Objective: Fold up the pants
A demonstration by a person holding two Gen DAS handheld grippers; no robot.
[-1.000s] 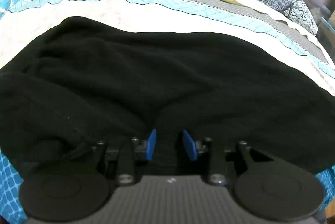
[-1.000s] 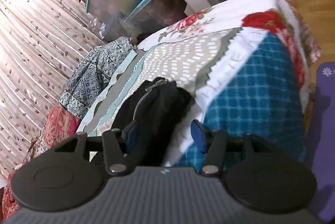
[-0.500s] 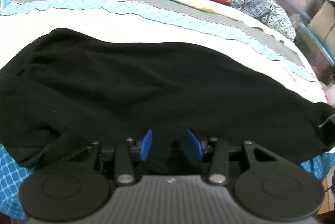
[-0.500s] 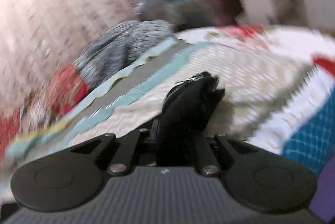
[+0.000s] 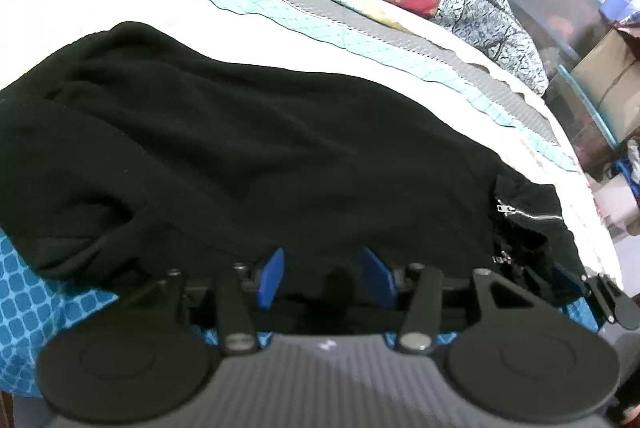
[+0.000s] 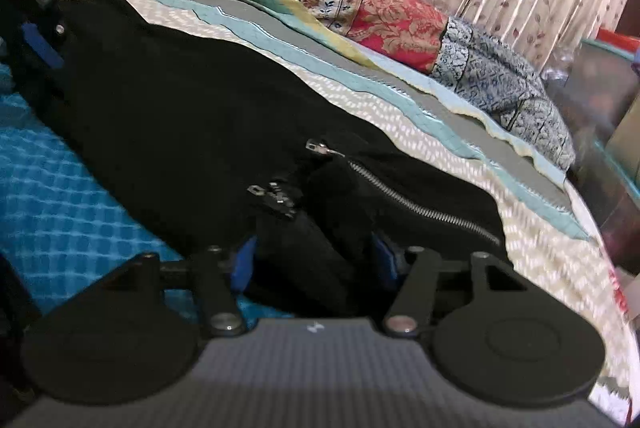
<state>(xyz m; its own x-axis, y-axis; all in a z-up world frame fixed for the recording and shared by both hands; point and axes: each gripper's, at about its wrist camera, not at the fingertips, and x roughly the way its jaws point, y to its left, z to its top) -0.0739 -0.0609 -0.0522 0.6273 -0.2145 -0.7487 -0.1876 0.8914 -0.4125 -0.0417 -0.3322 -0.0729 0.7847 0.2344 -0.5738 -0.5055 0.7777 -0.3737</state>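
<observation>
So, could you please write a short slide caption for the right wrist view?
Right tool grips the zippered end of the black pants lying across the patterned bedspread.

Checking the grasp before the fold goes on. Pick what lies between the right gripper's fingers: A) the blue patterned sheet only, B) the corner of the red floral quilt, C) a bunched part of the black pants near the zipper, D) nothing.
C: in the right wrist view the right gripper has a bunch of the black pants between its blue fingers, just below the silver zipper.
</observation>
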